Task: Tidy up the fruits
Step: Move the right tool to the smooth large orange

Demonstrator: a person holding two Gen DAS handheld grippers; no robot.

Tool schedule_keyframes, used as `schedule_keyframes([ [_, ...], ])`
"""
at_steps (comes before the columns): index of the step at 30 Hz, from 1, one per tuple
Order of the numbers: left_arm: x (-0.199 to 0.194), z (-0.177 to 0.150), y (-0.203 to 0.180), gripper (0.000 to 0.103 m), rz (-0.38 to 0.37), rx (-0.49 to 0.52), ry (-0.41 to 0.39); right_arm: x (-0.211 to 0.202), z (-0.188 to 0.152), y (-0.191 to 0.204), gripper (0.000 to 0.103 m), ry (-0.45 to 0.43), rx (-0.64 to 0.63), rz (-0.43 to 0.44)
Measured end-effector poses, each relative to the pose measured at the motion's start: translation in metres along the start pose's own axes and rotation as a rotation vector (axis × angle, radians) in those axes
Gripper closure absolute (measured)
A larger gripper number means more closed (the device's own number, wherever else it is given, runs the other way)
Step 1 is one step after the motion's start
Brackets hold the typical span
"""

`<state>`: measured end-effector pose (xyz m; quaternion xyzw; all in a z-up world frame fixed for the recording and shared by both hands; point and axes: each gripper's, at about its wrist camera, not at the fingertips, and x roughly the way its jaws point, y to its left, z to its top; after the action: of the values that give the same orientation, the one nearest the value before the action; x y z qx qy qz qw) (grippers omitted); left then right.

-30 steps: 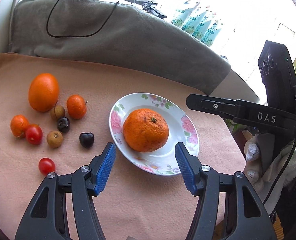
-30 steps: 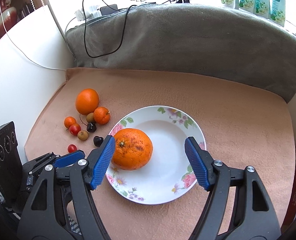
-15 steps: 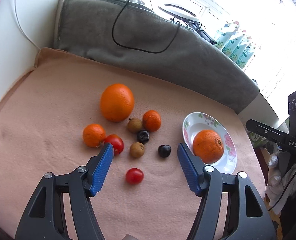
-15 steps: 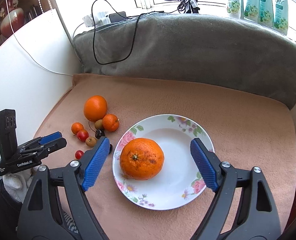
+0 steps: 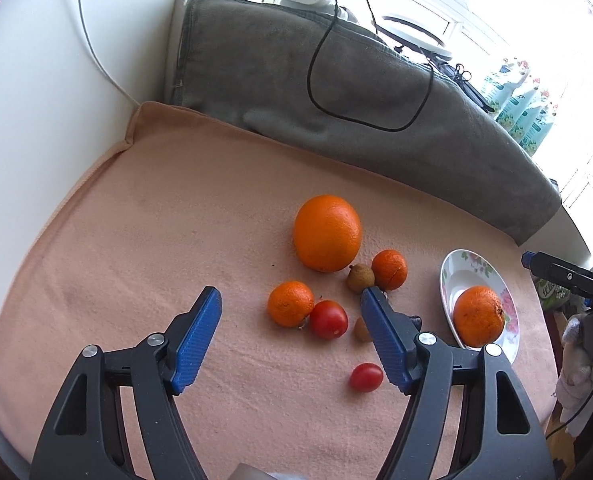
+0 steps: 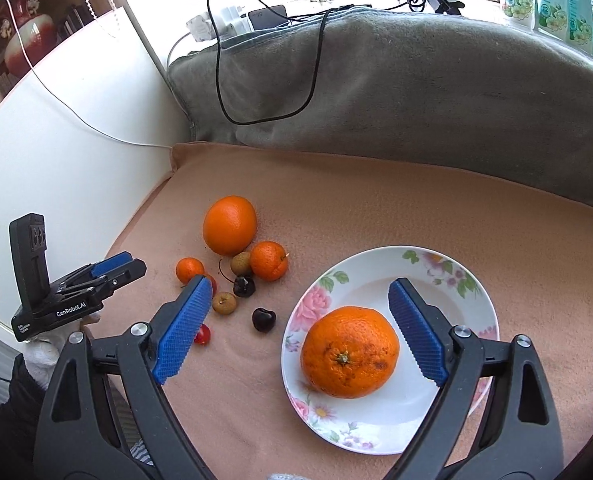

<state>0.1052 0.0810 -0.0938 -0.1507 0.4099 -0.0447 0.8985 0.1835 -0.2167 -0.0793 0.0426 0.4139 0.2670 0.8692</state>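
Peach-coloured cloth (image 5: pixel 144 248) covers the table where we work. Through the left wrist camera we see our left tongs (image 5: pixel 292 332) with nothing between the blue pads, the jaws opening above the cloth. Ahead of them lies the loose fruit: a big orange (image 5: pixel 327 233), a small mandarin (image 5: pixel 290 303) touching a red tomato (image 5: pixel 328 319), a second mandarin (image 5: pixel 389 269) beside a brown longan (image 5: pixel 360 278), and a small cherry tomato (image 5: pixel 366 377) near the right pad. Off to the right sits a flowered plate (image 5: pixel 468 276) holding a rough-skinned tangerine (image 5: pixel 478 316), with our right tongs (image 5: pixel 560 278) reaching in from the edge.

Through the right wrist camera our right tongs (image 6: pixel 300 328) stand wide apart and hold nothing; the tangerine (image 6: pixel 350 352) lies between the pads but untouched, on the near left part of the plate (image 6: pixel 448 276). Left of the plate we see two dark cherries (image 6: pixel 263 319) apart from each other, and the orange (image 6: pixel 229 225) further back. Our left tongs (image 6: pixel 116 266) hover at the left edge of the cloth (image 6: pixel 416 208). Grey blanket (image 6: pixel 416 80) is heaped behind.
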Motion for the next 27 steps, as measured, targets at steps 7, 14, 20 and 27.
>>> schedule_keyframes([
  [7, 0.012, 0.004, 0.02, 0.03, -0.074, -0.05, 0.033, 0.021, 0.016, 0.022, 0.011, 0.003, -0.038, 0.013],
  [14, 0.02, 0.011, 0.023, 0.031, -0.088, -0.045, 0.039, 0.052, 0.035, 0.034, 0.011, 0.037, -0.031, 0.055],
  [20, 0.032, 0.019, 0.02, 0.031, -0.102, -0.038, 0.035, 0.084, 0.048, 0.041, 0.011, 0.096, -0.012, 0.098],
  [27, 0.048, 0.025, 0.018, 0.036, -0.127, -0.05, 0.057, 0.119, 0.055, 0.041, 0.015, 0.175, 0.031, 0.131],
])
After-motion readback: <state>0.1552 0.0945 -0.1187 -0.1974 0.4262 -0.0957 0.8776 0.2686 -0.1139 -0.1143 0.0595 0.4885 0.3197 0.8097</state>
